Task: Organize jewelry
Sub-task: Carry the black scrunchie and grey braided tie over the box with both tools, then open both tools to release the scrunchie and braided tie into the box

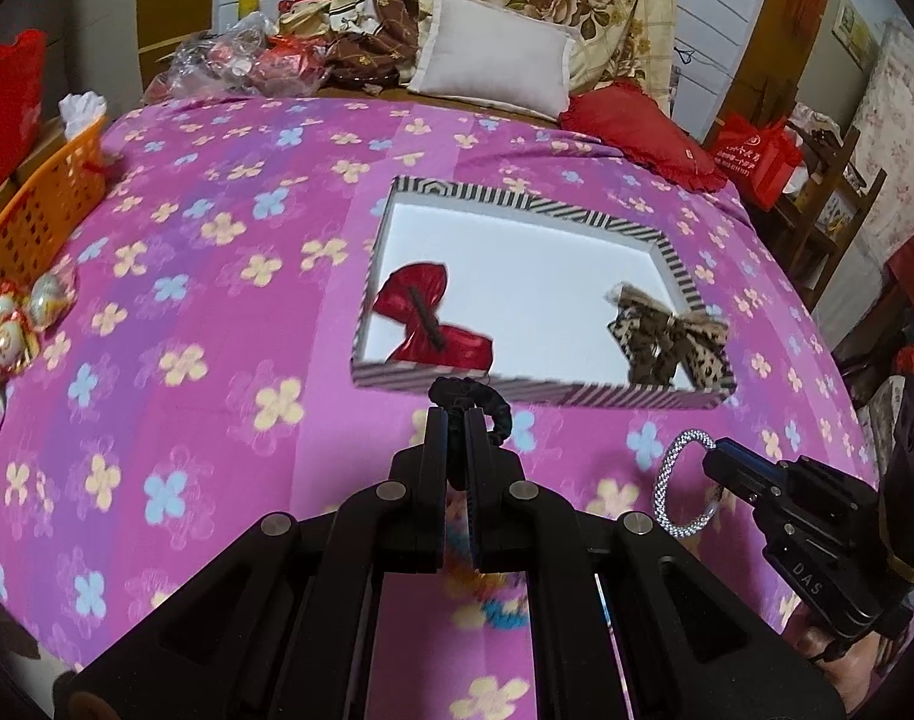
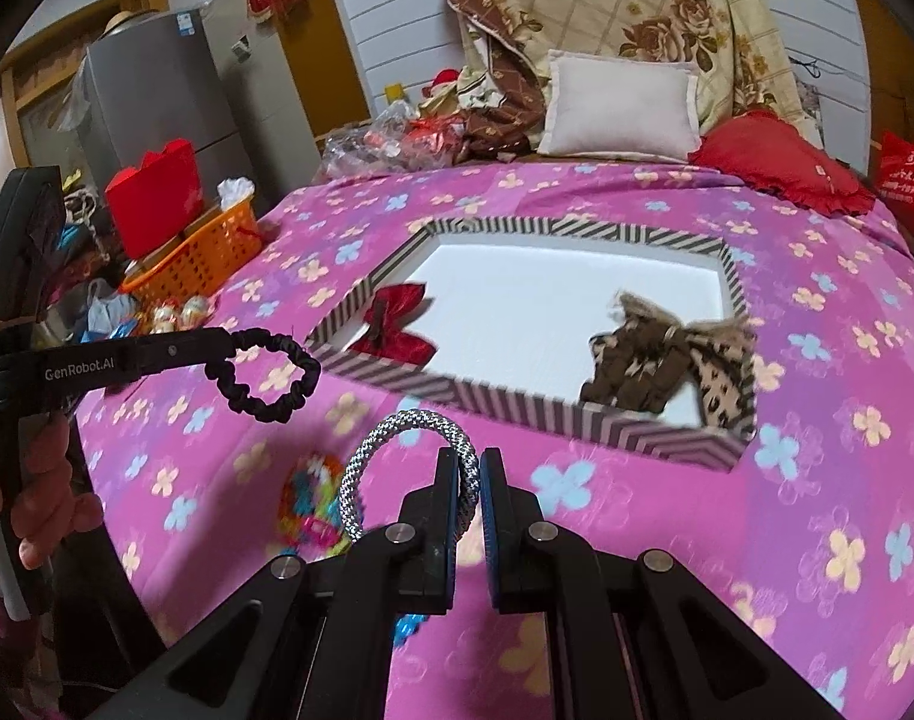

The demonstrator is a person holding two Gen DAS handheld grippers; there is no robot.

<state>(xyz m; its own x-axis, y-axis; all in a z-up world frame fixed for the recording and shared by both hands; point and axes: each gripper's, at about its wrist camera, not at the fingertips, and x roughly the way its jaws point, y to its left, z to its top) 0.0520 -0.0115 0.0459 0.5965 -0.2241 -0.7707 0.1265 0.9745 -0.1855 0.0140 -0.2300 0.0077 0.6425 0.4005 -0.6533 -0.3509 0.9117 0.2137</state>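
Two grippers occupy the foreground. The left gripper, bottom centre of the left wrist view, is clamped on one black scrunchie; seen from the right wrist view it bears the lettering "GenRobot.AI". The right gripper, bottom centre of the right wrist view, is clamped on one silver braided ring; "DAS" is legible on its body in the left wrist view. One multicoloured beaded item lies blurred on the pink flowered bedspread, lower left of the ring. Beyond, mid-frame, one striped shallow box holds two bows: one red bow at left, one leopard-print bow at right. Farther: one orange basket at left edge, one white pillow and one red cushion at top.
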